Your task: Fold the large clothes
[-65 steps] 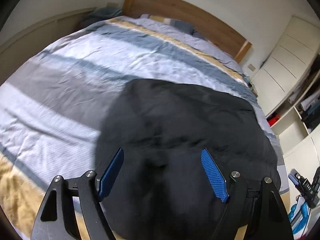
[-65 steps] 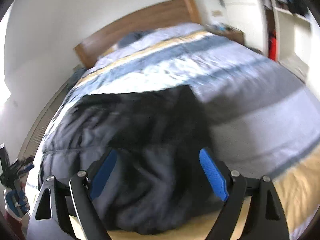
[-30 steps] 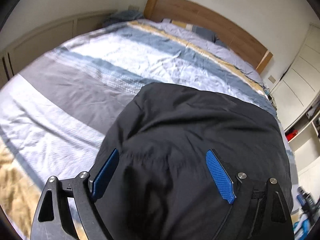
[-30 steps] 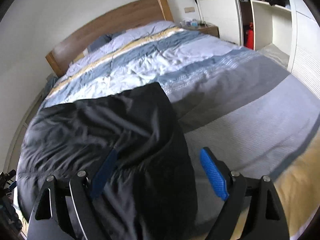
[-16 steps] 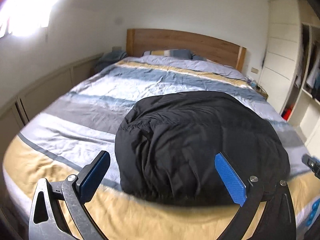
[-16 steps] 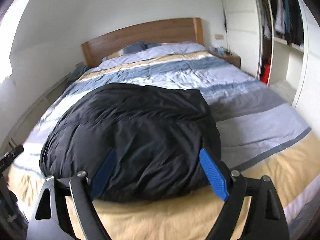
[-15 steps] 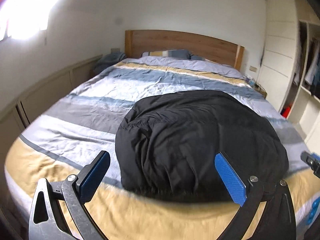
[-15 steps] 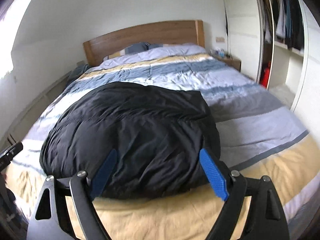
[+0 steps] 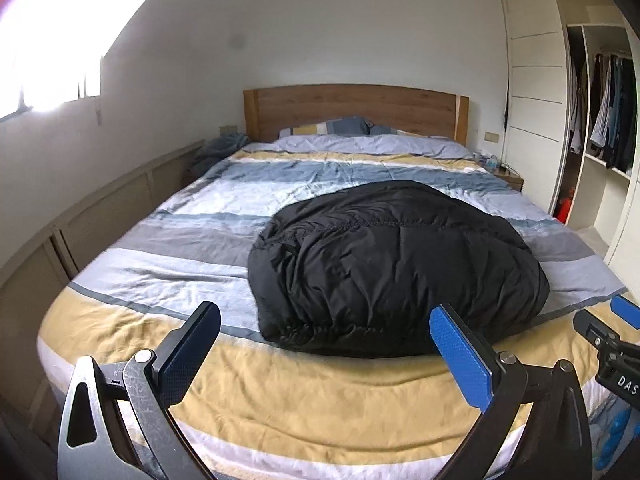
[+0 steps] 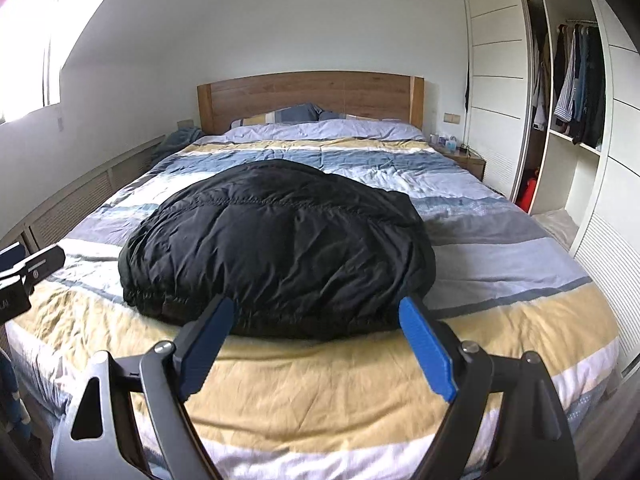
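Note:
A black puffy jacket (image 9: 396, 268) lies folded in a rounded bundle on the striped bed (image 9: 192, 240); it also shows in the right wrist view (image 10: 280, 248). My left gripper (image 9: 326, 354) is open and empty, held back above the bed's yellow foot end, short of the jacket. My right gripper (image 10: 318, 342) is open and empty, also back from the jacket's near edge. The right gripper's tip shows at the right edge of the left wrist view (image 9: 612, 340). The left gripper's tip shows at the left edge of the right wrist view (image 10: 28, 268).
A wooden headboard (image 9: 352, 108) and pillows (image 9: 328, 126) stand at the far end. Low panelling (image 9: 100, 208) runs along the left wall. An open wardrobe (image 10: 568, 92) with hanging clothes and a bedside table (image 10: 460, 156) are on the right.
Both grippers have pulled back and away from the jacket toward the foot of the bed. The jacket lies still where it was left.

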Tool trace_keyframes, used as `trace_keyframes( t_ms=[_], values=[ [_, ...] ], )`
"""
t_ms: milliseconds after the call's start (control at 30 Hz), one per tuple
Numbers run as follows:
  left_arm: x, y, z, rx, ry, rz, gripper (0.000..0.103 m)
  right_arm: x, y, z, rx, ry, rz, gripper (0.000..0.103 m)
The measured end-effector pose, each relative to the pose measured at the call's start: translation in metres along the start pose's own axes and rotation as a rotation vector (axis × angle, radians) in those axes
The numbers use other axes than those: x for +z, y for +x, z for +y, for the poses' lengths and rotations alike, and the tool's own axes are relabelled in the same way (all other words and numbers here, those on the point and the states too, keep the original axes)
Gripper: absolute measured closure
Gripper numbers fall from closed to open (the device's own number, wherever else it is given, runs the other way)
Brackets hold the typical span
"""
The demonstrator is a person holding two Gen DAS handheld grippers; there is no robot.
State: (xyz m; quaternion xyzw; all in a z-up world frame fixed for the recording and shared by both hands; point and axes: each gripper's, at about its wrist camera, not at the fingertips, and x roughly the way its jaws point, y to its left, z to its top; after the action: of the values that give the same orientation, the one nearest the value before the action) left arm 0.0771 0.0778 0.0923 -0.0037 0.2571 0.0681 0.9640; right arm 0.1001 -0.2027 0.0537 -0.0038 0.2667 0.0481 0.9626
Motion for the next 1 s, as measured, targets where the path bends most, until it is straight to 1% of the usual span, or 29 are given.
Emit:
trace_keyframes(
  t_ms=[100,233,467,700,1000],
  values=[
    [-0.004,-0.013,-0.004,0.009,0.010,-0.026,0.000,-0.006,-0.006,-0.001,-0.007,-0.010,0.000,0.018],
    [-0.008,-0.025,-0.006,0.003,0.012,-0.055,0.000,-0.012,-0.015,-0.008,-0.017,0.004,-0.015,0.018],
    [-0.015,-0.036,-0.012,-0.003,0.026,-0.083,0.001,-0.021,-0.023,-0.028,-0.053,0.035,-0.018,0.018],
    [-0.022,-0.030,-0.018,-0.012,0.048,-0.069,0.001,-0.031,-0.020,-0.041,-0.071,0.063,-0.003,0.018],
    [-0.031,-0.014,-0.018,-0.025,0.044,-0.023,0.000,-0.039,-0.004,-0.039,-0.059,0.058,0.033,0.018]
  ],
)
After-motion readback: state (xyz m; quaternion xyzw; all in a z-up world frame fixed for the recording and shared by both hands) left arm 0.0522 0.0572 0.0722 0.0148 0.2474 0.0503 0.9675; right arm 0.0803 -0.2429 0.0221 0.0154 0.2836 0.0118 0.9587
